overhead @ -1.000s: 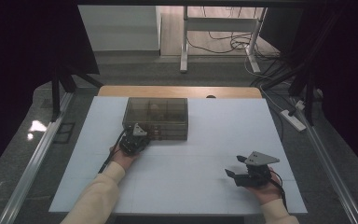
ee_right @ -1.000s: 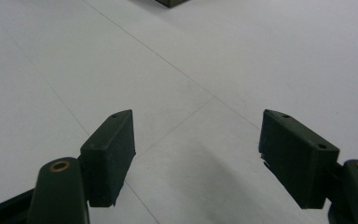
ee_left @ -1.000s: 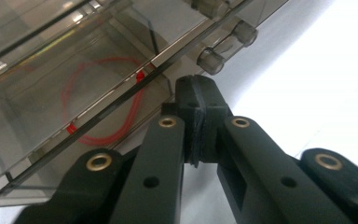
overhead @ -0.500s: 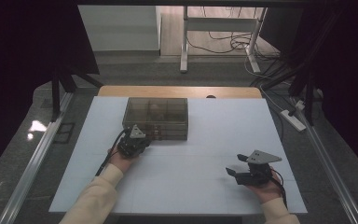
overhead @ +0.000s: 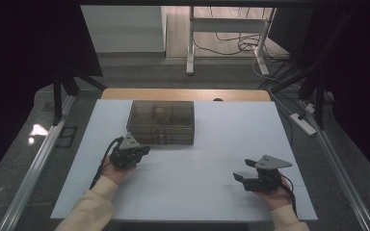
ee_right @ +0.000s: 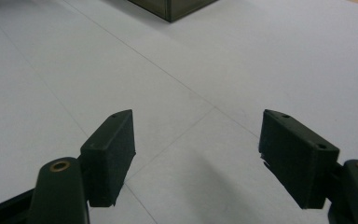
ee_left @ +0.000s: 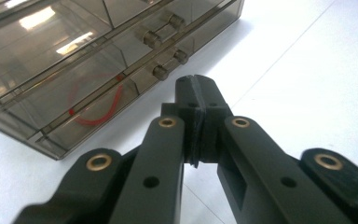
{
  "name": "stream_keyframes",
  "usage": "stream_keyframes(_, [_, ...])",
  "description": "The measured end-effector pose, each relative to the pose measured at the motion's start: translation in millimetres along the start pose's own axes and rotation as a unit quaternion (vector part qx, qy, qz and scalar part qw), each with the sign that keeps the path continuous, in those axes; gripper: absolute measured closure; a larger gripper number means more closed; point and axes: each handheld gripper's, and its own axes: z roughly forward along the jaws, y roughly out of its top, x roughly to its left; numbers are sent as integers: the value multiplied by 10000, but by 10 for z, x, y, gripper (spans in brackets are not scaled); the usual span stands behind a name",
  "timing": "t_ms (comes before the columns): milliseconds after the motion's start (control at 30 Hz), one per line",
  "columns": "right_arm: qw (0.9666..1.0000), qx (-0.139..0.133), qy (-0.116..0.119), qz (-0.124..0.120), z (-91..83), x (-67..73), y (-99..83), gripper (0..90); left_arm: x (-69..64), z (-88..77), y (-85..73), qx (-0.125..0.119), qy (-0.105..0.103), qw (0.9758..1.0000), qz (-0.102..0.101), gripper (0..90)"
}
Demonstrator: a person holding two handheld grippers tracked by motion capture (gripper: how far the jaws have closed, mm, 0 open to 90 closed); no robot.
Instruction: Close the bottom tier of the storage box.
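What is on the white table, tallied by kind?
Smoky translucent drawer box: 1
Red loop inside the box: 1
Handheld grippers: 2, left gripper and right gripper
Total: 4

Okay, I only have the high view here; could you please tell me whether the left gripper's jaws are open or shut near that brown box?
Observer: Shut. In the left gripper view, the left gripper has its pads pressed together with nothing between them.
Operator: Thank you. Is anything inside the front drawers?
Observer: Yes, a red loop lies in a lower drawer of the box, to the left of the small knobs in that view.
Operator: And the right gripper?
Observer: The right gripper is wide open over the bare table, with nothing between its jaws.
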Motion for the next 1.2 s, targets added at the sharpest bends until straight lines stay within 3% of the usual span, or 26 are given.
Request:
stream_keyframes(133, [10000,-13,9,-10,6,-10,-3,263,-11,-73,-83,-69,1,9999,-132,813])
stream_keyframes(200, [10000,-21,31,-2,-6,-11,-1,263,-10,-103,-118,-92,76,9996,-255,711])
stream_keyframes(300, [10000,-58,6,0,-30,0,0,262,-4,-153,-169,-71,31,9992,-389,488])
stream_keyframes(467, [9999,-125,4,23,-82,7,-15,258,-10,-238,-282,-10,76,9988,-487,351])
stream_keyframes(800, [9995,-256,69,148,-176,-53,-70,223,-12,-424,-455,-72,-41,9975,-701,254])
stream_keyframes(1000, [9996,-240,60,121,-208,-59,-99,199,46,-498,-580,-101,-50,9954,-955,223])
stream_keyframes(1200, [9997,-212,26,78,-205,-63,-100,197,30,-483,-578,-101,-130,9956,-923,215])
